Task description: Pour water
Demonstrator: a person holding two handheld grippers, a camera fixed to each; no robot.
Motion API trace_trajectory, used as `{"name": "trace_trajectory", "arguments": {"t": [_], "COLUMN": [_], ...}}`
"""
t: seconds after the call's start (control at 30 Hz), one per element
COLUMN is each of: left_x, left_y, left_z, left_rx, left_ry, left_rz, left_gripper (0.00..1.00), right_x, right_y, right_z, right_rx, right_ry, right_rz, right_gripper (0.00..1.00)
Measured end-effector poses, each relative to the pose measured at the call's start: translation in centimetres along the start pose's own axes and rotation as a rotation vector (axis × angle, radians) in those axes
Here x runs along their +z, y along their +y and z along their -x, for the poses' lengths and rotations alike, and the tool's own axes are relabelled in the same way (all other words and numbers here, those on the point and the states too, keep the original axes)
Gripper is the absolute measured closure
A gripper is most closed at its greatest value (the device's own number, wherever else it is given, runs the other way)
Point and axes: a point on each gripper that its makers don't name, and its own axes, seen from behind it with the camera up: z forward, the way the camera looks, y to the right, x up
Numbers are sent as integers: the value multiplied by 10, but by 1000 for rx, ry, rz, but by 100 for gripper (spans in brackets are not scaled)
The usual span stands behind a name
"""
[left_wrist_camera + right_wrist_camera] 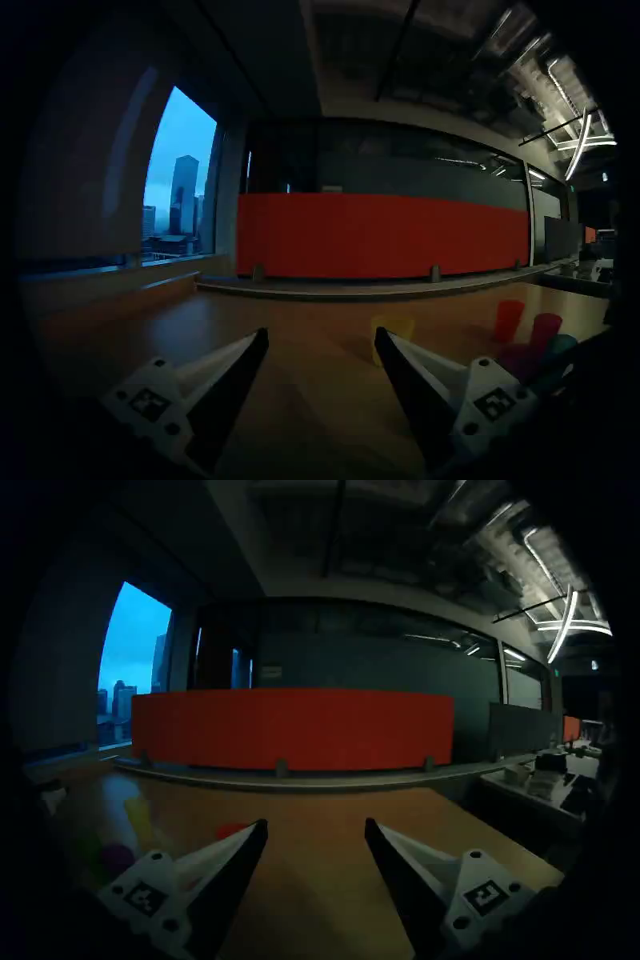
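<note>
In the left gripper view my left gripper [320, 340] is open above a wooden table [304, 376], with nothing between its fingers. A yellow cup [392, 330] stands just beyond its right finger. To the right stand an orange cup [508, 318], a pink cup [546, 330], a teal cup [560, 346] and a dark purple one [520, 358]. In the right gripper view my right gripper [314, 826] is open and empty over the same table [336, 856]. Left of it I see a tall yellow cup [141, 820], a purple cup [118, 856] and a red cup [230, 830].
A red partition [376, 236] runs along the table's far edge. A window [180, 192] with city towers is at the left. Another desk with dark items [552, 776] lies to the right. The room is dim.
</note>
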Motion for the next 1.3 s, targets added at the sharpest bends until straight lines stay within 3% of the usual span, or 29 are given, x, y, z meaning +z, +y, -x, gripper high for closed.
{"name": "trace_trajectory", "arguments": {"t": [0.4,1.3], "left_x": [3,2], "left_y": [3,3], "left_z": [8,9], "left_rx": [27,31], "left_ry": [-19,-19], "left_rz": [3,-1], "left_gripper": [1,1], "right_x": [2,-4], "right_y": [-6,-3], "right_z": [-4,-5], "right_rx": [-1,18], "right_ry": [4,20], "right_rz": [-16,-19], "right_gripper": [6,6]}}
